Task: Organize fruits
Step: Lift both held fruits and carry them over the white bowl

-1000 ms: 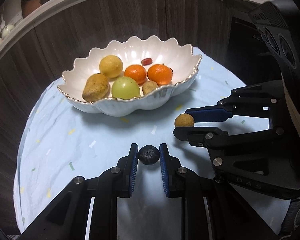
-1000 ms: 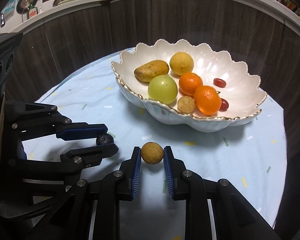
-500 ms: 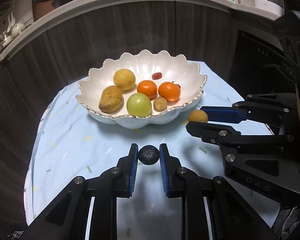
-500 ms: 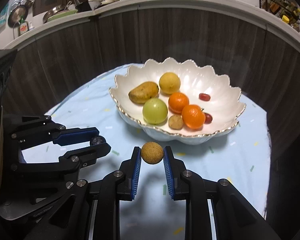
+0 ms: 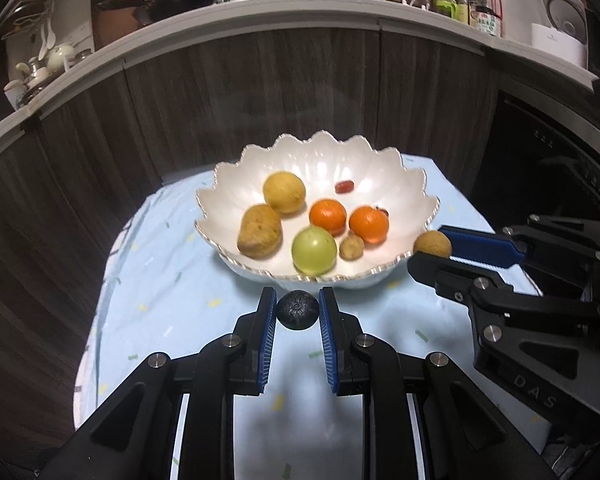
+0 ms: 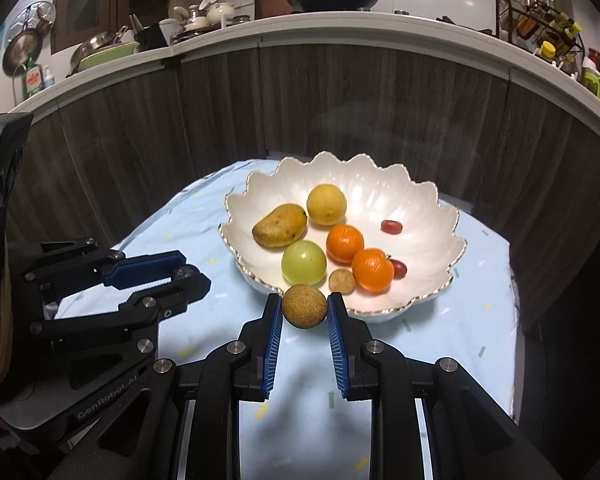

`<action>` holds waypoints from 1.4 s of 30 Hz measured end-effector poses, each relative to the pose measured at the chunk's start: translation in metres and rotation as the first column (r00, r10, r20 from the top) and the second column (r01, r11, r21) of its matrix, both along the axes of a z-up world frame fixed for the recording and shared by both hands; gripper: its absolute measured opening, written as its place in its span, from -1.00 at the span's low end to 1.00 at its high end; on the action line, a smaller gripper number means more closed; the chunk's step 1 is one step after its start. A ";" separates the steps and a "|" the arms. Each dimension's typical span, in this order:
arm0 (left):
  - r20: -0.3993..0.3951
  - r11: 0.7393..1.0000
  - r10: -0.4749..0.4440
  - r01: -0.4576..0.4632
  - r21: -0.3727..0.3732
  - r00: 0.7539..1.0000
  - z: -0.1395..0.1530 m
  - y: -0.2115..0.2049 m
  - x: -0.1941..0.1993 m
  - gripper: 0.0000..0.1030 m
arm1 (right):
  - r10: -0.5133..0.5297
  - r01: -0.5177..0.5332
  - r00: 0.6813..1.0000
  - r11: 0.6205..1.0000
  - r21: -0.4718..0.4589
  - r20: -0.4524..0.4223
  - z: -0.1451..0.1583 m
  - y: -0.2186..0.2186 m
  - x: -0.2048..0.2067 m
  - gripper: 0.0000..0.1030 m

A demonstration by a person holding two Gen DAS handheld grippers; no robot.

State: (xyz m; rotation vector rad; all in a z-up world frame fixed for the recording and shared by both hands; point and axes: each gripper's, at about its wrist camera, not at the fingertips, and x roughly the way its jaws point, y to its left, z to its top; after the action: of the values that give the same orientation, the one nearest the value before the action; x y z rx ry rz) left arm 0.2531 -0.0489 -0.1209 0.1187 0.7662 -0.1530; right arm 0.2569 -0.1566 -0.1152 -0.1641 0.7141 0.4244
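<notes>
Left gripper (image 5: 298, 312) clenched my dark berry (image 5: 298, 309) | right gripper (image 6: 304, 307) pinched tan fruit (image 6: 304, 306) | both just before the bowl (image 5: 416, 196)

A second red grape (image 6: 399, 268) sat half hidden behind an orange (image 6: 372, 270) in the scalloped bowl (image 6: 428, 208). The left gripper's (image 6: 186, 276) dark berry (image 6: 183, 272) barely showed between its fingers at centre left. Labels on bottles (image 5: 485, 16) at upper right were too small to read.
</notes>
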 end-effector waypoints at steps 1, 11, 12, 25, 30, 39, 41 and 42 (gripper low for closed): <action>0.004 1.000 0.003 -0.003 -0.001 1.000 0.002 0.001 0.001 -0.57 | -0.006 0.006 1.000 1.000 -0.002 0.006 0.003 0.001 0.001 -0.53; 0.041 0.999 0.035 -0.035 -0.013 0.999 0.024 0.007 0.024 -0.57 | -0.068 0.068 0.997 0.998 -0.004 0.045 0.025 -0.001 0.016 -0.53; 0.042 0.999 0.039 -0.039 -0.014 0.998 0.025 0.008 0.026 -0.57 | -0.077 0.077 0.996 0.997 -0.002 0.048 0.027 -0.002 0.017 -0.53; 0.069 0.998 0.068 -0.068 -0.013 0.995 0.039 0.012 0.064 -0.57 | -0.197 0.196 0.978 0.980 0.017 0.064 0.036 -0.011 0.050 -0.53; 0.060 0.997 0.075 -0.074 -0.011 0.995 0.036 0.013 0.082 -0.57 | -0.254 0.253 0.966 0.967 0.026 0.053 0.033 -0.018 0.064 -0.53; 0.039 0.996 0.087 -0.087 0.003 0.995 0.024 0.012 0.113 -0.57 | -0.310 0.310 0.951 0.951 0.017 0.020 0.019 -0.024 0.091 -0.53; 0.035 0.996 0.087 -0.087 0.007 0.996 0.020 0.012 0.120 -0.57 | -0.320 0.320 0.947 0.947 0.014 0.011 0.015 -0.026 0.097 -0.53; 0.032 0.996 0.087 -0.087 0.008 0.996 0.018 0.011 0.124 -0.57 | -0.327 0.327 0.945 0.945 0.012 0.005 0.013 -0.027 0.100 -0.53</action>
State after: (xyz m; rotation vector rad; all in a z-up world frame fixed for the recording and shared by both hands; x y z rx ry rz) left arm 0.3772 -0.0377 -0.1028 0.0967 0.7398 -0.0648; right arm 0.3571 -0.1836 -0.1024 -0.0342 0.7167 0.1094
